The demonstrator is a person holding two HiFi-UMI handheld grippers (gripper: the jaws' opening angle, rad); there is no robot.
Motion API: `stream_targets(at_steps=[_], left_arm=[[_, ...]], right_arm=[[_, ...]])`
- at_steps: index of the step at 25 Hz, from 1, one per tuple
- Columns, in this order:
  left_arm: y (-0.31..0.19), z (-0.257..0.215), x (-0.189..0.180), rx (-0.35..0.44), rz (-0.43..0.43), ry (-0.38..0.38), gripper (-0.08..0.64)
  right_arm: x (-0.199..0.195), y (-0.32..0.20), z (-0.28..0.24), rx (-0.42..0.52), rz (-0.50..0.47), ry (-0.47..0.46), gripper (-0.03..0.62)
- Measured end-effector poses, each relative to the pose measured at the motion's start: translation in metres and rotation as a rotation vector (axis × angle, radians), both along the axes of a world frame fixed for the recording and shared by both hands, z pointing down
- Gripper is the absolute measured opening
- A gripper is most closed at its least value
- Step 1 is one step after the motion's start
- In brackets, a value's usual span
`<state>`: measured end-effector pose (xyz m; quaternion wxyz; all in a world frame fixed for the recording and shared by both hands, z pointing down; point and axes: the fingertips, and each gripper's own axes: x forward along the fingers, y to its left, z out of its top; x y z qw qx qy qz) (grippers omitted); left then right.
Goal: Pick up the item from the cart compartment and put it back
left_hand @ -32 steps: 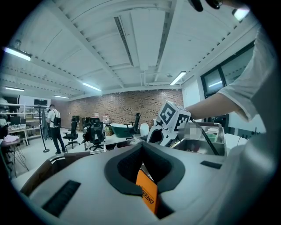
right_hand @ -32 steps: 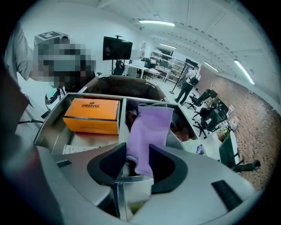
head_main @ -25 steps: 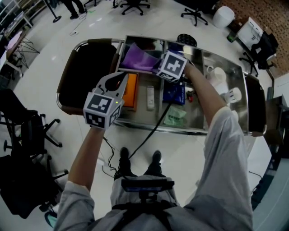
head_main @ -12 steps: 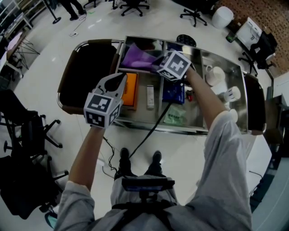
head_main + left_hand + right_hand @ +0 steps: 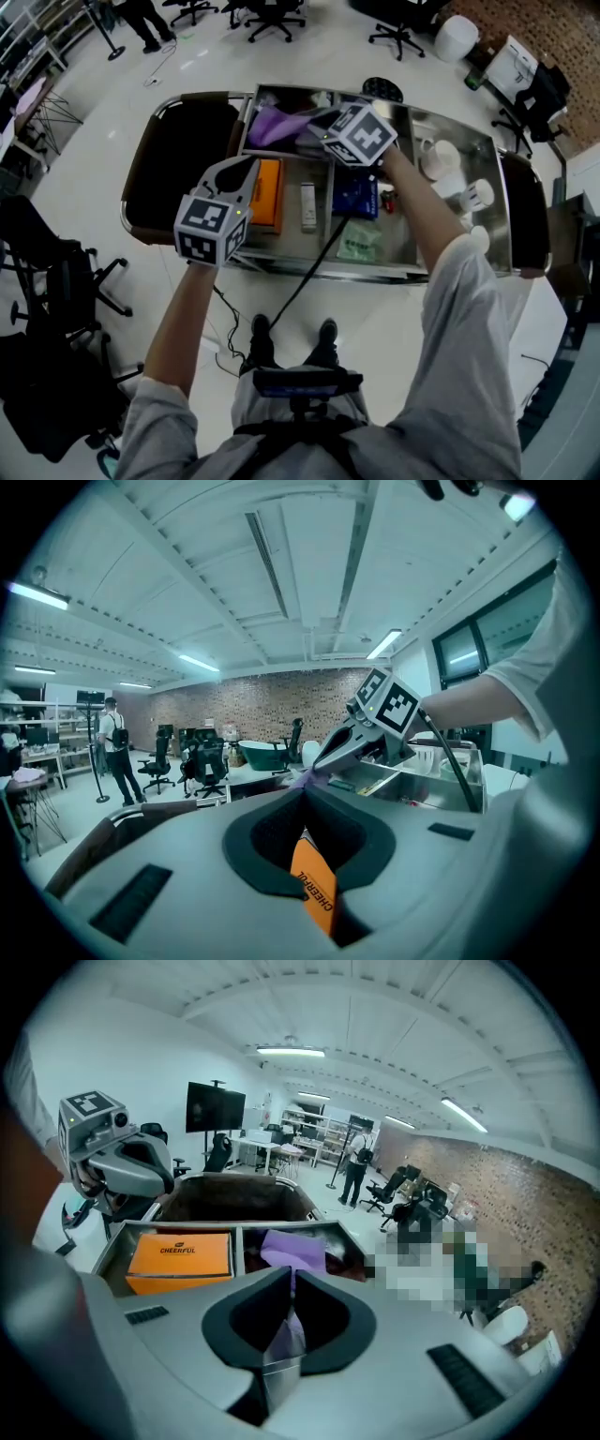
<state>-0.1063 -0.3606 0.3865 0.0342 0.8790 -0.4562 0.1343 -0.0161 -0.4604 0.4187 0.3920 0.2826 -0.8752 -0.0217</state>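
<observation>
A purple cloth-like item (image 5: 274, 127) lies in the cart's far left compartment, next to the one with an orange box (image 5: 270, 192). My right gripper (image 5: 315, 129) reaches over that compartment, its jaws shut on a fold of the purple item (image 5: 296, 1246). The fold shows pinched between the right gripper's jaws (image 5: 286, 1277). My left gripper (image 5: 247, 169) hovers above the orange box (image 5: 314, 885), shut with nothing in it. Through the left gripper's jaws (image 5: 305, 789) I see only the box below.
The steel cart (image 5: 319, 272) also holds a white bar-shaped item (image 5: 308, 204), a blue packet (image 5: 356, 195), a green packet (image 5: 361, 242) and white cups (image 5: 450, 159). A black cable hangs over its near rim. Office chairs stand on both sides.
My right gripper has shifted slightly toward the cart's far side, still holding the purple item. The left gripper has stayed in place above the orange box.
</observation>
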Motion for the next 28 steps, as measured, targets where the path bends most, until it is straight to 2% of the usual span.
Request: stream_targets(at_steps=[9, 16, 28], left_arm=[[-0.005, -0.011, -0.001, 0.019, -0.011, -0.001, 0.006], [-0.006, -0.025, -0.004, 0.043, -0.020, 0.000, 0.006], [0.006, -0.049, -0.002, 0.078, -0.015, 0.023, 0.006]], right_arm=[[0.004, -0.018, -0.061, 0.114, 0.144, -0.217, 0.026], [0.014, -0.021, -0.118, 0.134, 0.219, -0.385, 0.025], [0.033, 0.008, -0.184, 0.224, 0.253, -0.487, 0.025]])
